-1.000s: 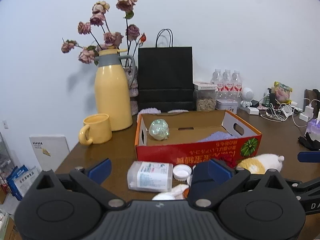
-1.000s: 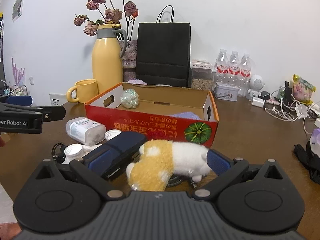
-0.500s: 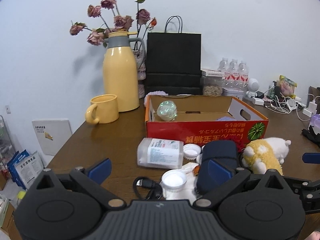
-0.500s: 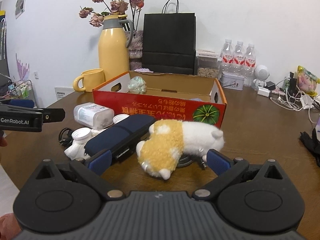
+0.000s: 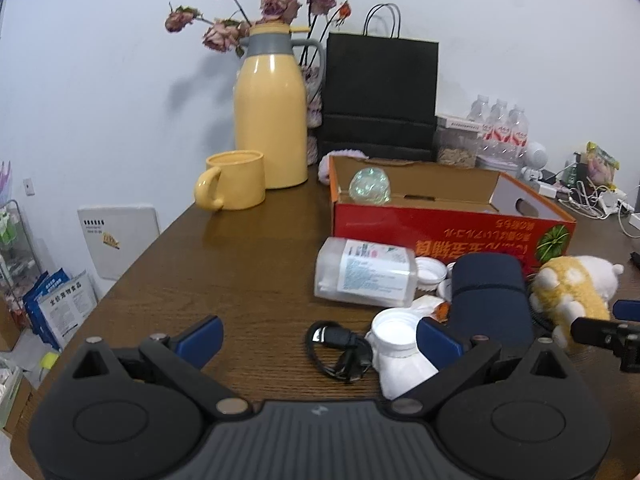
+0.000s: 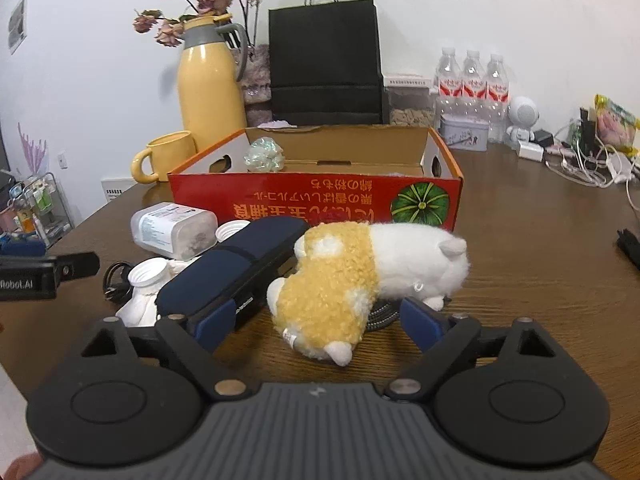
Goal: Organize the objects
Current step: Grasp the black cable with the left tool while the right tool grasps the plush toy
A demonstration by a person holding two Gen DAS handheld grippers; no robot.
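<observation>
A yellow and white plush toy (image 6: 360, 276) lies on the brown table in front of a red cardboard box (image 6: 320, 204). My right gripper (image 6: 316, 322) straddles the plush, its jaws closing, and the pads are still clear of it. A navy case (image 6: 236, 268) lies just left of the plush. My left gripper (image 5: 320, 340) hangs open low over a black cable (image 5: 340, 348) and a white open bottle (image 5: 400, 352). Beyond them a clear plastic jar (image 5: 364, 276) lies on its side. An iridescent ball (image 5: 370, 186) sits inside the box.
A yellow jug (image 5: 272, 120) with dried roses, a yellow mug (image 5: 236, 180) and a black paper bag (image 5: 380, 96) stand behind the box. Water bottles (image 6: 472, 80), chargers and cables (image 6: 588, 168) crowd the back right. The table's left edge (image 5: 132, 264) is near.
Both grippers have sunk toward the table. The right jaws have narrowed a little around the plush. The cable and white bottle have come into view between the left fingers.
</observation>
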